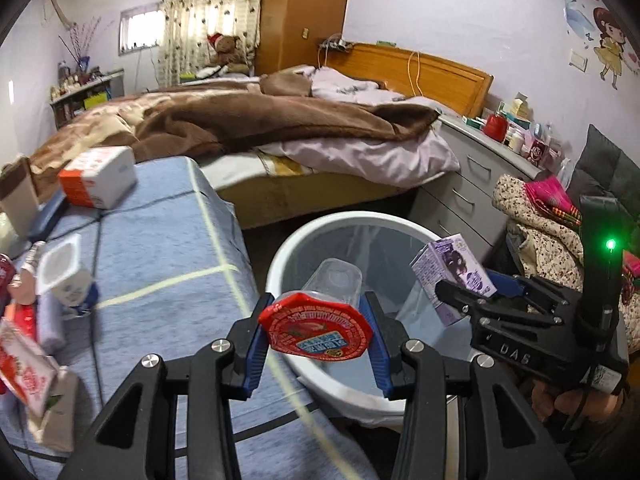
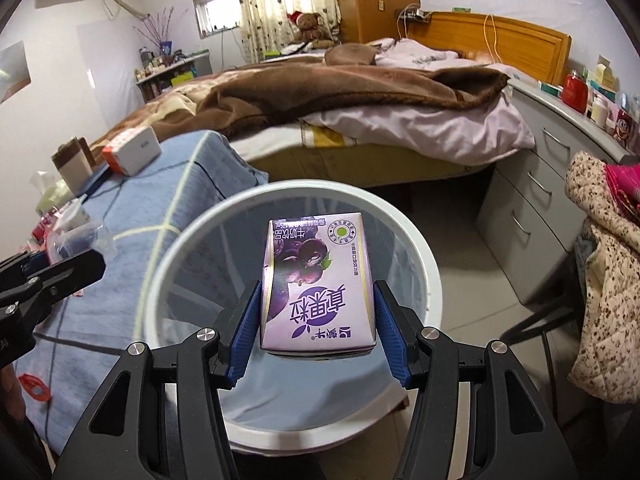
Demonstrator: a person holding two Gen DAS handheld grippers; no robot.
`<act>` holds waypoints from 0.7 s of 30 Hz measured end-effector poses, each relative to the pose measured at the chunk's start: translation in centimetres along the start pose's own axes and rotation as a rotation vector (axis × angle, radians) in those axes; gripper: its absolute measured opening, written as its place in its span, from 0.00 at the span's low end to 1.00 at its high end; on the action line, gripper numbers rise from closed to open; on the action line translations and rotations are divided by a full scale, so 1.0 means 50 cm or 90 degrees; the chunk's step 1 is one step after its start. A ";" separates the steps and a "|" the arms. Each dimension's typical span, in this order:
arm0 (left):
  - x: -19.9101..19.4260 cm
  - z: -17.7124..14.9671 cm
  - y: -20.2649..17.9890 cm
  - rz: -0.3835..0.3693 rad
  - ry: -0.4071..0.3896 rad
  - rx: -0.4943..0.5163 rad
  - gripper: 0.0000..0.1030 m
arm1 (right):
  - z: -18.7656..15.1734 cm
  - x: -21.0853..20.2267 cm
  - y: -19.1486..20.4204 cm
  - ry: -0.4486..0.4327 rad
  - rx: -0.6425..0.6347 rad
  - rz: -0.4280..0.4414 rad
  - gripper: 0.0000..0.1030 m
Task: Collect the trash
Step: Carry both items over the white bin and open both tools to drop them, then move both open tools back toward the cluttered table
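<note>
My left gripper point(image 1: 316, 312) is shut on a clear plastic cup point(image 1: 336, 284) with a peeled red foil lid, held over the near rim of a white trash bin point(image 1: 280, 264). My right gripper point(image 2: 318, 312) is shut on a purple drink carton point(image 2: 316, 280), held above the open mouth of the white trash bin point(image 2: 424, 248). In the left wrist view the right gripper point(image 1: 460, 300) shows from the side with the purple drink carton point(image 1: 452, 268) in it, over the bin's right rim. The left gripper's black fingers point(image 2: 52, 276) reach in at the left edge of the right wrist view.
A blue-covered surface point(image 1: 160, 248) left of the bin carries an orange-and-white box point(image 1: 98, 178), a white yogurt cup point(image 1: 66, 272) and other packaging. A bed point(image 1: 280, 120) lies behind, grey drawers point(image 1: 460, 196) stand to the right, and floral clothes point(image 2: 608, 300) hang at the far right.
</note>
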State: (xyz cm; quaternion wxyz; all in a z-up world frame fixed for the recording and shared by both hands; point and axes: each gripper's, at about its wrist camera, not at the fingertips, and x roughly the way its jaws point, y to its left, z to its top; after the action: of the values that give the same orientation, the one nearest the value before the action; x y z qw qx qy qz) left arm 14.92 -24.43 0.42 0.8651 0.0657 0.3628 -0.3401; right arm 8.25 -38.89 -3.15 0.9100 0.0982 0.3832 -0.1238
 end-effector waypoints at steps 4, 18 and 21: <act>0.034 0.000 -0.013 0.002 0.020 0.009 0.44 | -0.004 0.013 -0.016 0.016 -0.002 -0.003 0.55; 0.039 -0.003 0.002 -0.002 0.020 -0.006 0.74 | -0.007 0.033 -0.028 0.028 0.007 -0.007 0.67; 0.027 -0.004 0.012 0.005 0.014 -0.011 0.74 | -0.006 0.028 -0.022 0.022 0.004 -0.010 0.67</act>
State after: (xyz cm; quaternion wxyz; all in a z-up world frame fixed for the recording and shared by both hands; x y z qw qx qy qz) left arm 15.86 -24.65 -0.74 0.8632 0.0632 0.3747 -0.3325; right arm 8.66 -40.08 -4.46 0.9018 0.1003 0.3994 -0.1309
